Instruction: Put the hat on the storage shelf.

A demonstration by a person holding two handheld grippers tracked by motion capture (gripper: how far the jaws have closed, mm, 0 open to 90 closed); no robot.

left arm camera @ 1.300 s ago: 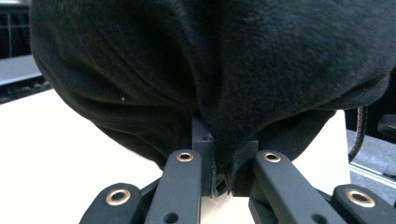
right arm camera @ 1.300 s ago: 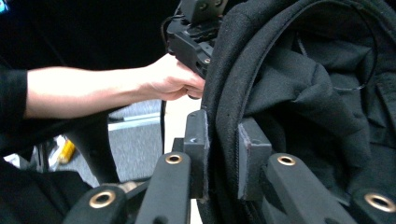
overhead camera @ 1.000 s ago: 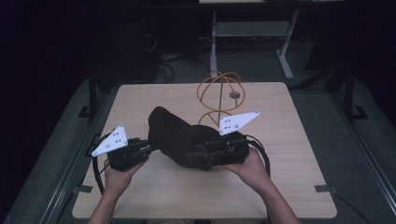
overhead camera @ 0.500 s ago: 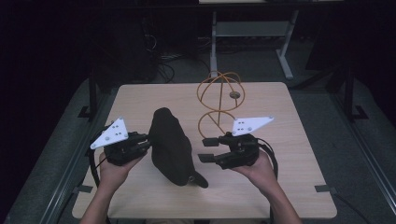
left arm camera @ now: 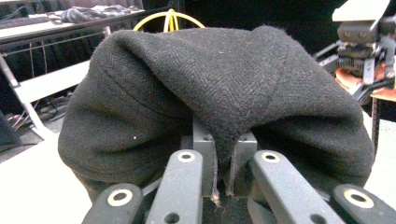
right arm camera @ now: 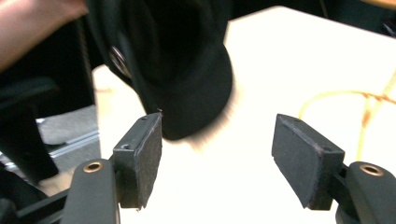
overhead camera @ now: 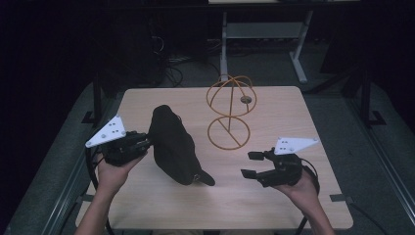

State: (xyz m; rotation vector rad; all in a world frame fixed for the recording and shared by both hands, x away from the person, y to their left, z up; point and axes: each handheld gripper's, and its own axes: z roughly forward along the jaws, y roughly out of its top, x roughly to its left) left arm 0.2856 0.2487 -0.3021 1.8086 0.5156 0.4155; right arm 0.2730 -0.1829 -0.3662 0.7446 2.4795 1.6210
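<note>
The left hand-held gripper (overhead camera: 142, 143) is clamped on a fold of the black cap (overhead camera: 172, 145), which rests at the bench's (overhead camera: 293, 122) left. The right hand-held gripper (overhead camera: 248, 165), jaws apart, holds nothing. I think it should take the brim squarely, then carry the cap to the wire stand (overhead camera: 229, 113). No writing is readable.

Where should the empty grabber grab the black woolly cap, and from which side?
Probably the stiff brim of the black woollen flat cap. It juts flat and thin toward the open right gripper, so coming in from the cap's right, jaws above and below it, looks easiest. The left gripper already pinches the cap's far fabric edge.
</note>
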